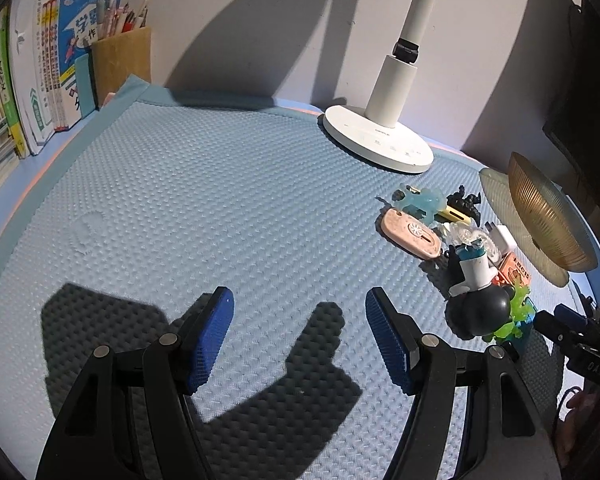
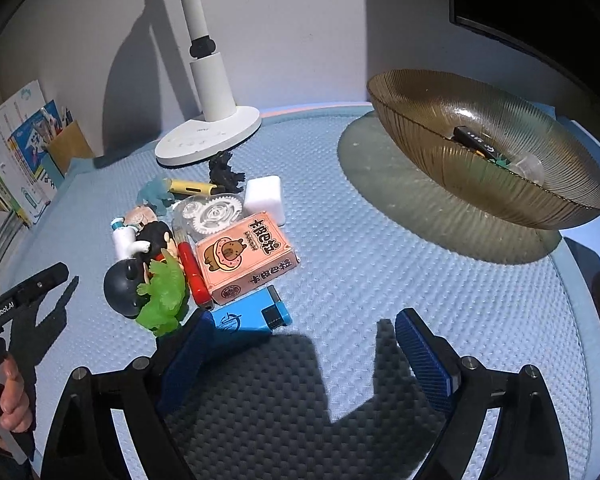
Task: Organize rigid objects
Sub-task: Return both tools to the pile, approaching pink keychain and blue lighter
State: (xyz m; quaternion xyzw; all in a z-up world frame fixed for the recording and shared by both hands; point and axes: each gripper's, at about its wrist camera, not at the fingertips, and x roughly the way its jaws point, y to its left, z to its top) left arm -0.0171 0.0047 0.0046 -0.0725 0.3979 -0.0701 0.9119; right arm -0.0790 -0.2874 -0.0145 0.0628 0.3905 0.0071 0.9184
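Two grippers are hovering low over a blue textured mat [image 1: 188, 184], both with their blue pads spread apart and nothing between them. The left gripper [image 1: 300, 332] is pointing at a bare stretch of mat, well to the left of the clutter, its jaws released and casting a dark shadow beneath. The right gripper [image 2: 304, 344] is standing wide open too, its left pad sitting just beside a blue rectangular block [image 2: 252, 318] at the near edge of the pile, though whether they are touching I cannot tell.

The pile of small rigid objects is lying bunched together in front of a white lamp base [image 2: 208, 136] — a pink capybara box [image 2: 246, 256], a red lighter [image 2: 194, 276], a green dinosaur figure [image 2: 162, 300], a black-headed doll [image 2: 124, 284], clear plastic gears [image 2: 210, 212], a white cube [image 2: 264, 196] and a yellow tube [image 2: 188, 187]. To the right, well apart from the pile, an amber ribbed glass bowl [image 2: 428, 120] is resting on the mat, already holding a dark object I cannot identify. Books [image 1: 32, 80] and a pen holder [image 1: 122, 58] are standing at the far left.
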